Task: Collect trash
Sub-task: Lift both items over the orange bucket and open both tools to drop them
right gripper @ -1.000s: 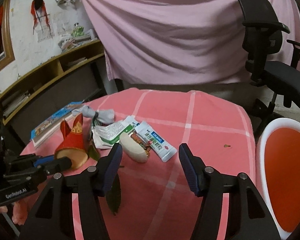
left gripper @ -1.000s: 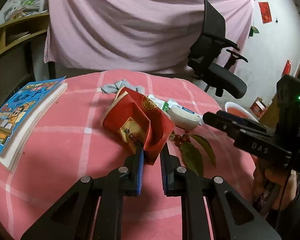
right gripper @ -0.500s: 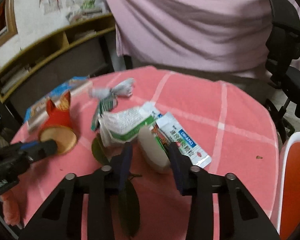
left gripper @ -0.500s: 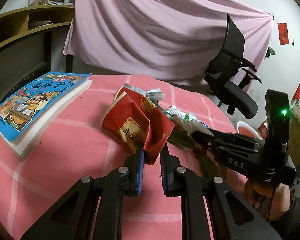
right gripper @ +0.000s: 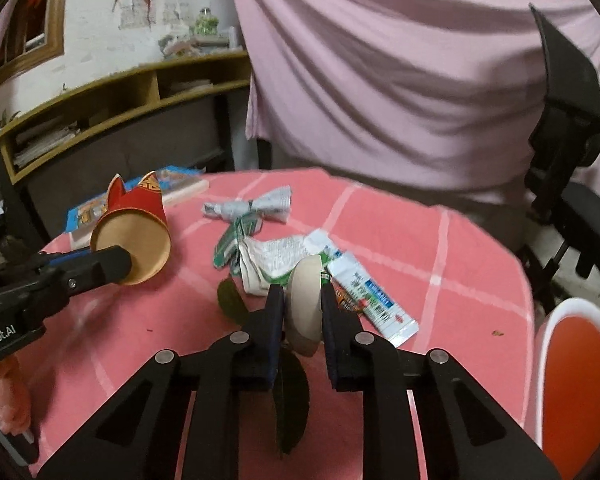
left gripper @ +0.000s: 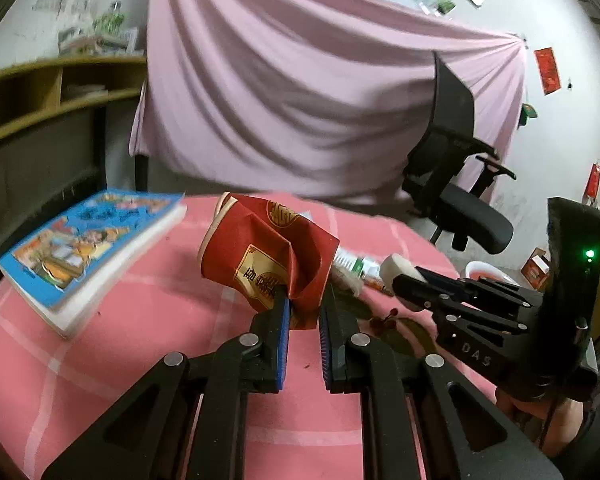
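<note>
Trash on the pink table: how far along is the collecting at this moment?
Nothing visibly binned yet. In hand: the left tongs grip the crushed red paper cup, and the right tongs are closing on the white oval piece, pads already against it. Left on the table: the toothpaste tube, crumpled wrappers, the twisted paper and leaves.

The right gripper (right gripper: 302,312) is closing on a pale oval soap-like bar (right gripper: 305,304) above the pink checked counter (right gripper: 440,248); the left gripper (right gripper: 112,266) pinches a crushed red paper cup (right gripper: 134,236)
</note>
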`<state>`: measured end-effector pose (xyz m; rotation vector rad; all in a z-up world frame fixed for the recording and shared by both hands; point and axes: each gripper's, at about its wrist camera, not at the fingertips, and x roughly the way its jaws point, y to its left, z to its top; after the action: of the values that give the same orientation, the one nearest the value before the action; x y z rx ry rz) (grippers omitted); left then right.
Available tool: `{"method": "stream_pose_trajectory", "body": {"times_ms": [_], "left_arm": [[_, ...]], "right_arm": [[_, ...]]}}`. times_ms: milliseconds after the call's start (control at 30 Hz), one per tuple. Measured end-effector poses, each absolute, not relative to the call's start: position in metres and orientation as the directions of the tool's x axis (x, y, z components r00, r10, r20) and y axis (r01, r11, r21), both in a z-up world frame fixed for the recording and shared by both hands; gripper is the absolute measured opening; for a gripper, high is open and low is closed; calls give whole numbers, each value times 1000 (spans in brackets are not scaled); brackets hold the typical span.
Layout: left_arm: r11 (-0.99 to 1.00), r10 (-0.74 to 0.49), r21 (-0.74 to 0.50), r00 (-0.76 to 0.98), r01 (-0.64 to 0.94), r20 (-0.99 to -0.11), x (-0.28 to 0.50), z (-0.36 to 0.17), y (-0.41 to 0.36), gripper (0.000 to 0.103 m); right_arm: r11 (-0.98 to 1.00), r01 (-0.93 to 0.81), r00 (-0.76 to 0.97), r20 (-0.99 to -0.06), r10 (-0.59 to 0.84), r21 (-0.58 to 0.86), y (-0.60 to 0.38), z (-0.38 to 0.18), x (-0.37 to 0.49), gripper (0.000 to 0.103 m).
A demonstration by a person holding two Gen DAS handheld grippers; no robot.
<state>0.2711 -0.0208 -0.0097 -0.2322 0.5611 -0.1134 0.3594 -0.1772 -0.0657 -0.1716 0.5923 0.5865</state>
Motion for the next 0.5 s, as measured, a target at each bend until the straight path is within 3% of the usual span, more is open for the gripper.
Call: {"method": "stream_pose_trajectory", "body": {"times_ms": [267, 500], "left_arm": [[985, -119, -160, 913, 60, -391, 245, 1, -33, 11], [998, -52, 24, 970, 60, -236, 216, 11, -67, 11]], "right_arm": [[846, -532, 790, -346, 506, 23, -206, -44, 327, 16], [861, -509, 844, -200, 497, -8, -220, -31, 300, 16]]}}
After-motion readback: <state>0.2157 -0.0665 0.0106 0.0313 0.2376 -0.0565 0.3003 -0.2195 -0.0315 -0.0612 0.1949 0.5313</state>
